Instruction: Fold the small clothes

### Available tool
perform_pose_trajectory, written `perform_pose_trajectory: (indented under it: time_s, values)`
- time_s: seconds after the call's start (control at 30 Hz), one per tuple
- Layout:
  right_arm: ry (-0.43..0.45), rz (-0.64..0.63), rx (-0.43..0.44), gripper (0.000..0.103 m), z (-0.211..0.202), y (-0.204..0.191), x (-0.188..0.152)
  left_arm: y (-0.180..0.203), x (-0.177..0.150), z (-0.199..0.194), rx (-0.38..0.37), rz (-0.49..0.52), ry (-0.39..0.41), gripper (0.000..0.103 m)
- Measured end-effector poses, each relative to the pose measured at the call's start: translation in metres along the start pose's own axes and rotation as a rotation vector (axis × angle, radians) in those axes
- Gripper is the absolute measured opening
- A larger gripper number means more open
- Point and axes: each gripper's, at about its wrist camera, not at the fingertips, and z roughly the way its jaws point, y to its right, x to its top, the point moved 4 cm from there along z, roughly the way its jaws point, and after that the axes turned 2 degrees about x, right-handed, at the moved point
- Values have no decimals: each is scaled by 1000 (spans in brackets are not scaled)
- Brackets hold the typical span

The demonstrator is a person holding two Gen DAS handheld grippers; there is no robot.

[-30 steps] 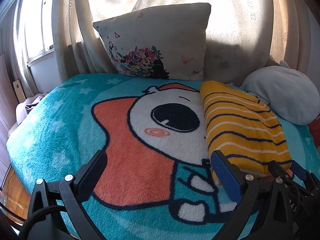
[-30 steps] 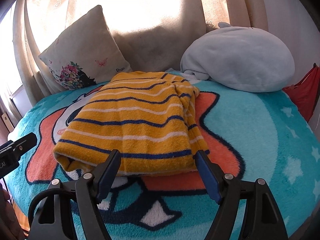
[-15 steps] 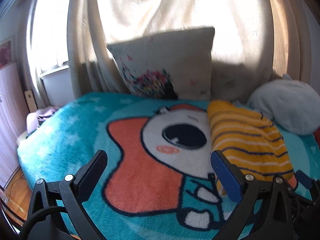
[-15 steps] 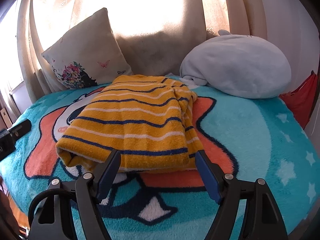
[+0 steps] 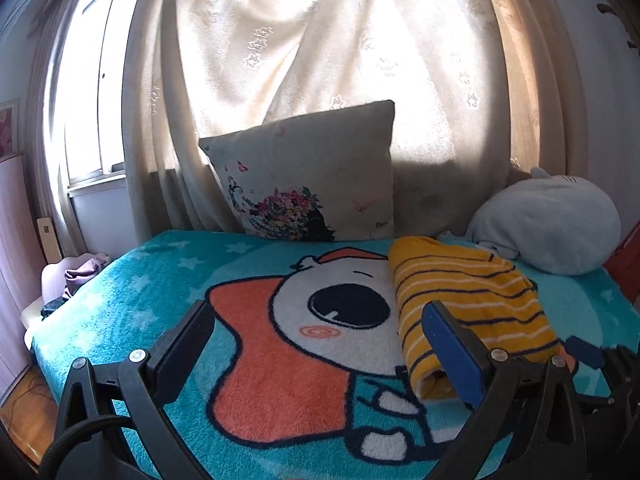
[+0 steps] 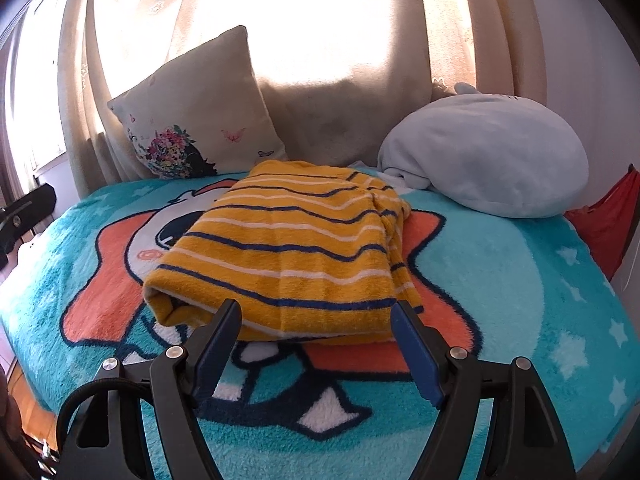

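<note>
A folded yellow garment with navy and white stripes (image 6: 296, 248) lies on the teal cartoon blanket (image 6: 500, 280). In the left wrist view it lies to the right (image 5: 468, 296). My right gripper (image 6: 316, 312) is open and empty, held just in front of the garment's near edge. My left gripper (image 5: 318, 316) is open and empty above the blanket (image 5: 160, 292), left of the garment. The tip of the right gripper shows at the lower right of the left wrist view (image 5: 588, 354).
A cream cushion with a flower print (image 5: 312, 184) leans on the curtains at the back. A pale blue plush pillow (image 6: 492, 160) lies at the back right, red fabric (image 6: 604, 224) beside it. Purple clothes (image 5: 76, 276) lie off the bed's left edge.
Both grippers have pulled back and tilted upward from the bed, so the garment looks smaller and more curtain shows. Both stayed open. The garment has not moved.
</note>
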Motion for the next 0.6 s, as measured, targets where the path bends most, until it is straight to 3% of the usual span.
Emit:
perform_pose_trajectory:
  time_s: [0.3, 0.6]
  values:
    - [2, -72, 2, 83, 3, -17, 15, -1, -19, 27, -63, -30, -182, 103]
    - [-38, -112, 12, 83, 15, -33, 14, -9, -27, 38, -70, -62, -239, 103]
